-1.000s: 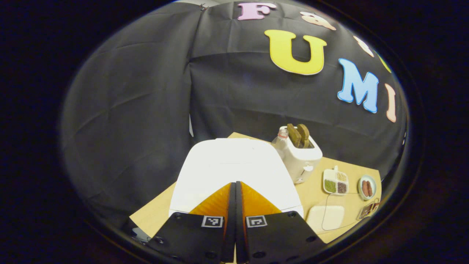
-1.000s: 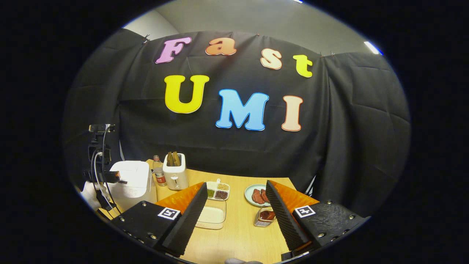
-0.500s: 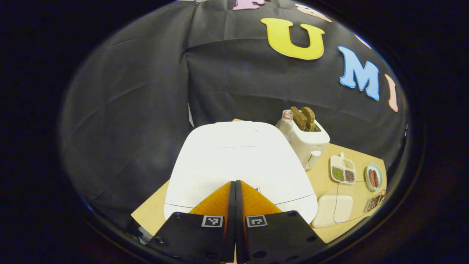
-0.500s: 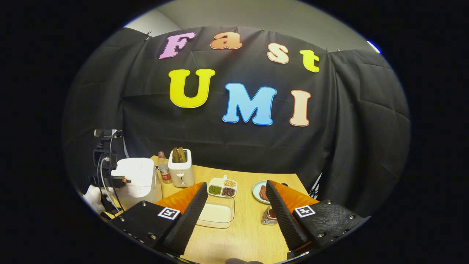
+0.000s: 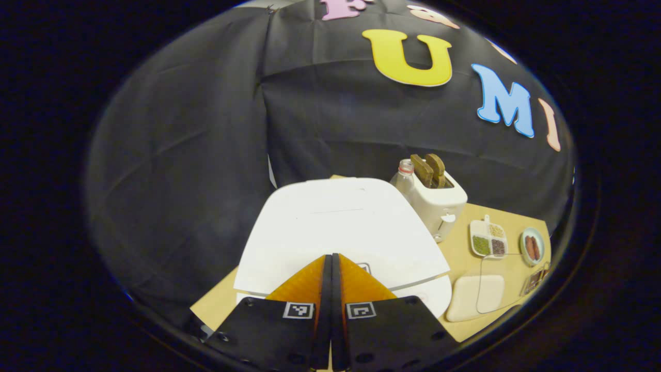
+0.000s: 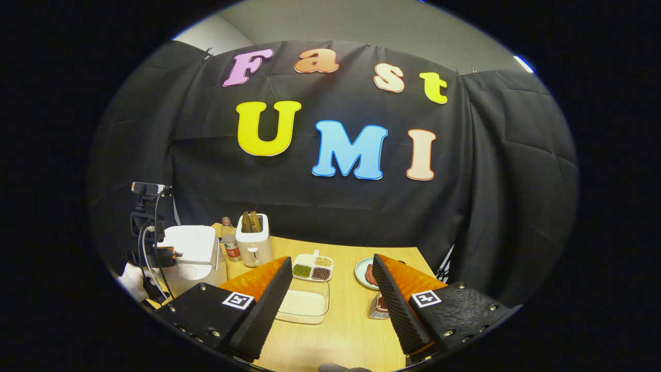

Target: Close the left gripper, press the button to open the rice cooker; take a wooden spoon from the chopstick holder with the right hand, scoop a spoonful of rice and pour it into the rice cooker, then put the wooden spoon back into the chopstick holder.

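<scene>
Left gripper (image 5: 331, 263): jaws pressed together, nothing between them, tips down at the front edge of the white boxy rice cooker (image 5: 335, 222). Lid already lifted a crack off the body along the front, so button step judged done.

Right gripper (image 6: 331, 260): jaws spread wide and empty, hovering above the pale wooden bench (image 6: 341, 336), well apart from the cooker.

Next up, probably: fetching a spoon. White box-shaped chopstick holder (image 6: 254, 240) at the back of the bench, just beside the cooker, ahead and off to the left of the right jaws. Brown wooden spoon handles (image 6: 250, 221) sticking out of its top, long axis near upright, two side by side and hard to separate at this range. Closer to the left gripper, yet assigned to the right hand, so a reach forward and leftward needed, then a pinch across one handle.

Clear rectangular tub of white rice (image 6: 304, 305) just ahead, between the spread jaws.
</scene>
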`<move>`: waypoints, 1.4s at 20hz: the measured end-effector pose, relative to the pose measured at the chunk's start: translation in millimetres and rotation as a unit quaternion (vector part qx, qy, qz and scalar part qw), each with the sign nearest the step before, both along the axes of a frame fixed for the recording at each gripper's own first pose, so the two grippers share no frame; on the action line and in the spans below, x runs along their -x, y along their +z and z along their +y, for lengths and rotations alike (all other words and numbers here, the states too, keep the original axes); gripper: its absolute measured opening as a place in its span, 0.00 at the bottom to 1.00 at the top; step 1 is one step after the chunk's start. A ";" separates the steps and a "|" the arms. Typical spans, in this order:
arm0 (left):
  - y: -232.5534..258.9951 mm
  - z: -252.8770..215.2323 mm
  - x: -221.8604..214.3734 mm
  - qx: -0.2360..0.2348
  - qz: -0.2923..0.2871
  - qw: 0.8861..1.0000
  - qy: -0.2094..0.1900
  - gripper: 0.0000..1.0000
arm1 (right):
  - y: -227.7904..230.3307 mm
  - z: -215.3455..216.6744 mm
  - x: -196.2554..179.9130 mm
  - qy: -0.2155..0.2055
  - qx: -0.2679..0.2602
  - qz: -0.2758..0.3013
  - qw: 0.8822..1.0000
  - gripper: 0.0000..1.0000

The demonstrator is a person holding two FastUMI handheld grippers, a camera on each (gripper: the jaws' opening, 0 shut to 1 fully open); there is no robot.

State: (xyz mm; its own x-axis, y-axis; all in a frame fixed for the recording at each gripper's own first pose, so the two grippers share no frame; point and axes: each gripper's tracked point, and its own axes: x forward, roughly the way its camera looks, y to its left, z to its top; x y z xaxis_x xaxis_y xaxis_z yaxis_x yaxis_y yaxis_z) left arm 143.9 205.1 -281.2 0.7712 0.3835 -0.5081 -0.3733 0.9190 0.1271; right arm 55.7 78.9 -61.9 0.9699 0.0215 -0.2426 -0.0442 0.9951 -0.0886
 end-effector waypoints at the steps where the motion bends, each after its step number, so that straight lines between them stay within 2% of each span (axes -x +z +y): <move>1: 24.8 -0.9 -8.2 -0.031 -0.038 0.999 -0.006 0.10 | 0.4 -1.5 1.2 0.002 -0.004 -0.003 1.000 0.95; 2: 58.7 1.0 -14.5 -0.068 -0.083 0.994 -0.009 0.09 | 2.1 -2.5 1.6 0.005 -0.006 -0.006 1.000 0.95; 4: 114.2 -3.1 -17.7 -0.110 -0.151 0.982 -0.015 0.09 | 3.8 -10.3 3.0 -0.002 -0.005 -0.012 1.000 0.95; 6: 153.8 -18.8 -12.6 -0.100 -0.191 0.976 -0.024 0.10 | 3.7 -14.8 3.9 -0.007 -0.010 -0.015 1.000 0.95; 7: 162.3 -22.1 -9.1 -0.096 -0.201 0.974 -0.024 0.10 | 3.3 -16.1 4.5 -0.009 -0.013 -0.015 1.000 0.93; 10: 191.4 -35.1 -0.3 -0.080 -0.226 0.970 -0.041 0.10 | 3.2 -22.8 6.3 -0.013 -0.015 -0.017 1.000 0.95; 16: 205.9 -60.7 38.6 -0.045 -0.218 0.973 -0.063 0.10 | -7.0 -43.1 9.1 -0.029 -0.010 -0.021 0.999 0.95; 19: 213.2 -81.3 57.3 -0.028 -0.234 0.968 -0.087 0.36 | -17.3 -54.3 10.1 -0.040 -0.012 -0.018 0.999 0.95; 20: 216.3 -94.0 60.9 -0.020 -0.232 0.966 -0.111 0.40 | -20.9 -57.1 10.7 -0.041 -0.014 -0.016 0.999 0.95; 22: 215.4 -106.1 76.4 -0.020 -0.229 0.965 -0.123 0.78 | -28.5 -63.9 10.4 -0.045 -0.019 -0.015 0.999 0.96; 28: 226.8 -127.5 113.1 -0.019 -0.247 0.960 -0.132 0.88 | -74.9 -98.8 7.9 -0.072 -0.035 0.018 0.997 0.95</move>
State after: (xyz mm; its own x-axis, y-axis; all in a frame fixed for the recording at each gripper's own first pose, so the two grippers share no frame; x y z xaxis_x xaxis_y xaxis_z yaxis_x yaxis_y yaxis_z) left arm 30.8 77.6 -54.4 0.9871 0.1532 -0.0454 -0.1520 0.9879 0.0306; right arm 47.8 -20.0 -136.8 0.9548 -0.0997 -0.2799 0.0983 0.9950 -0.0191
